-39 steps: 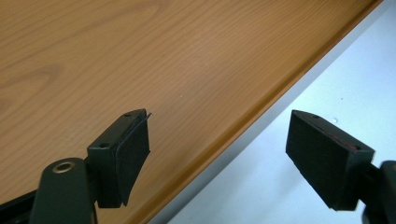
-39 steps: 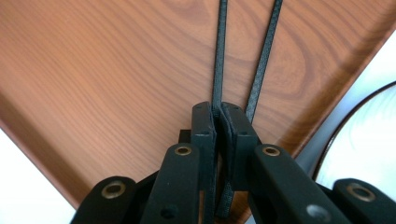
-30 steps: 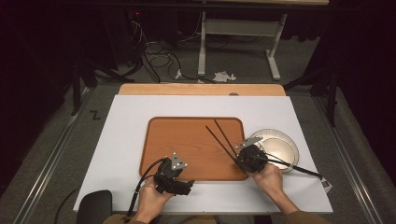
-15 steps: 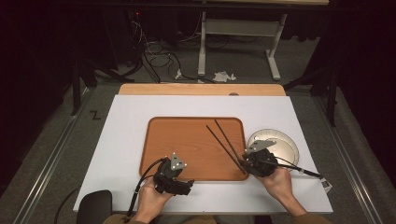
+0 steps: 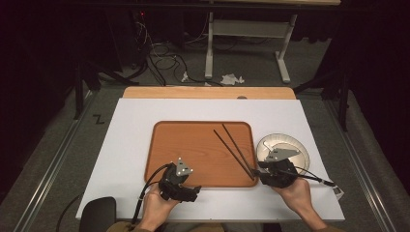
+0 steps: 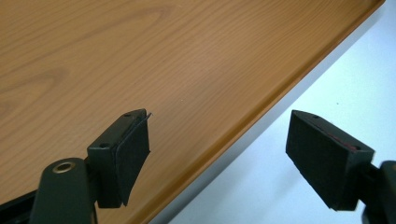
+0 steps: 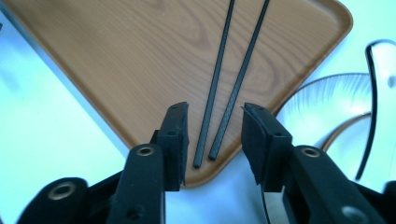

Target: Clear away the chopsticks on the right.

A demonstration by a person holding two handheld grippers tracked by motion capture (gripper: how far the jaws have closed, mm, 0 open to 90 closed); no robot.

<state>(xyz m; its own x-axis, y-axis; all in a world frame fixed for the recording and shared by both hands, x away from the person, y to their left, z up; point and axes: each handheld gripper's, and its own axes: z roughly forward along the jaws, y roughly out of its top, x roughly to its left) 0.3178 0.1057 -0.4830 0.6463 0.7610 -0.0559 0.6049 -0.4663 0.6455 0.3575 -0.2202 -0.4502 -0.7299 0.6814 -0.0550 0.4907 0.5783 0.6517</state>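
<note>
We are noting the right claw (image 7: 212, 137) released, jaws having just been opening astride the chopsticks (image 7: 219, 112) lying on the tray (image 5: 193, 145). The left claw (image 6: 219, 154) is idling open. Withdrawing askew risks nudging them.

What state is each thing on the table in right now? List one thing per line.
Chopsticks: lying side by side on the tray, released.
Tray: flat on the table.
Plate: empty, right of the tray.
Left gripper: open, over the tray's edge.
Right gripper: jaws just opening, chopstick ends between them, untouched.
</note>
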